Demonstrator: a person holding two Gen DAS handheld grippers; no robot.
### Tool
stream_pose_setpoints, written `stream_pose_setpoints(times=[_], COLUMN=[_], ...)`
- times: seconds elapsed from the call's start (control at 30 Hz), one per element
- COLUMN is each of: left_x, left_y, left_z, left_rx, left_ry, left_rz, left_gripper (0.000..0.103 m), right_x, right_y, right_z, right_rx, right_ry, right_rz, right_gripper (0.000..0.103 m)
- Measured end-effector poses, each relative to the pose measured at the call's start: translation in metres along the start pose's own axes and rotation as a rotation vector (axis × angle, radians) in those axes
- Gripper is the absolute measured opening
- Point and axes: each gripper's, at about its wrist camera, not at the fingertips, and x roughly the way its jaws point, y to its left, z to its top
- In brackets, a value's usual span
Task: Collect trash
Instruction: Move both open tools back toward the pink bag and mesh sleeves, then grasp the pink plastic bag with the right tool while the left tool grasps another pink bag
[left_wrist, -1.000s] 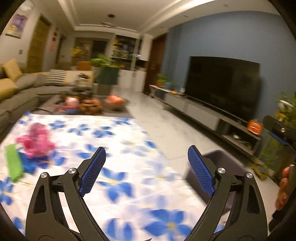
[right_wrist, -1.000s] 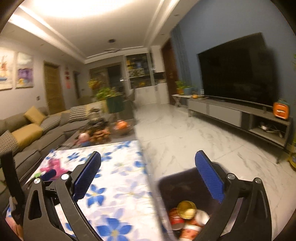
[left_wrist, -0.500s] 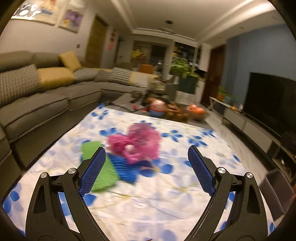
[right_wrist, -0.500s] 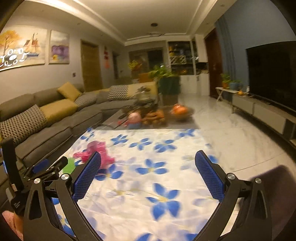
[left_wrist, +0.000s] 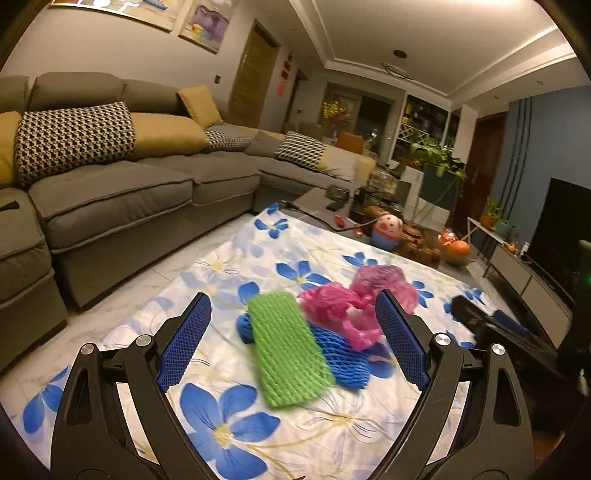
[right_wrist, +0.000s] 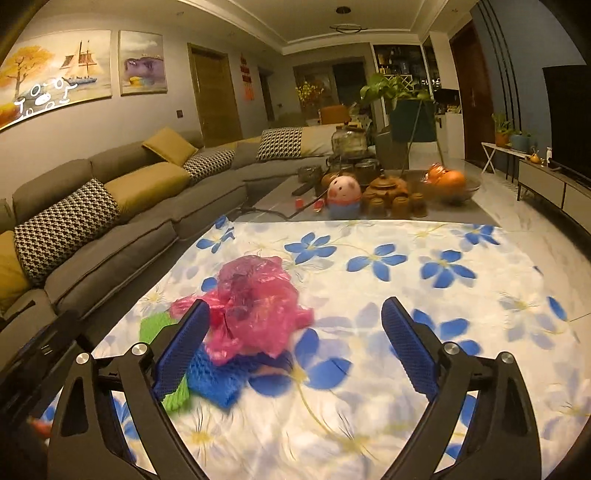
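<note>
On a white cloth with blue flowers (left_wrist: 221, 424) (right_wrist: 369, 424) lies a small heap of trash. A green foam net (left_wrist: 286, 352) (right_wrist: 157, 326) rests on a blue foam net (left_wrist: 341, 356) (right_wrist: 221, 376), and a crumpled pink plastic bag (left_wrist: 347, 306) (right_wrist: 255, 306) lies against them. My left gripper (left_wrist: 293, 349) is open, with the green net between its blue pads above the cloth. My right gripper (right_wrist: 295, 349) is open too, its left pad (right_wrist: 183, 349) in front of the pink bag. The right gripper (left_wrist: 487, 325) also shows dark at the right of the left wrist view.
A grey sectional sofa (left_wrist: 110, 199) (right_wrist: 110, 236) with yellow and houndstooth cushions runs along the left. Beyond the cloth a low table holds a pig-shaped toy (left_wrist: 388, 230) (right_wrist: 343, 197), a teapot set (right_wrist: 388, 194) and a fruit bowl (right_wrist: 448, 184). A TV stand (right_wrist: 554, 184) lines the right wall.
Both grippers have swung left, away from the dark bin by the TV wall, and come down close to the trash heap. Both have stayed open.
</note>
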Motion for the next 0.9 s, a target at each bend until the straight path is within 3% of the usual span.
stream_pose_setpoints(times=[0.17,0.27,0.33,0.53,0.8,0.9], left_x=[-0.001,0.000,0.001,0.006,0.012,0.016], left_y=[0.007,0.010,0.012,0.018,0.012,0.010], left_z=[0.007,0.009,0.010,0.010,0.006,0.004], left_rx=[-0.037,-0.045,-0.054,-0.070,-0.047,-0.039], left_ry=[-0.033,-0.041,-0.038,-0.025,-0.008,0.001], left_rz=[0.007,0.013,0.017,0.019,0.014,0.015], left_gripper=[0.089,0.089,0.089,0.089,0.089,0.089], right_x=[0.034,0.051,0.063,0.083,0.079,0.061], right_y=[0.015,0.021,0.023,0.026,0.030,0.020], right_z=[0.005,0.008,0.008,0.002,-0.007,-0.007], right_rx=[0.009,0.005,0.007,-0.003,-0.049,-0.022], right_ry=[0.004,0.019,0.037,0.089,0.123,0.092], right_rz=[0.019,0.019,0.013,0.031,0.058,0.057], right_gripper=[0.089,0.077,0.077,0.060,0.010,0.009])
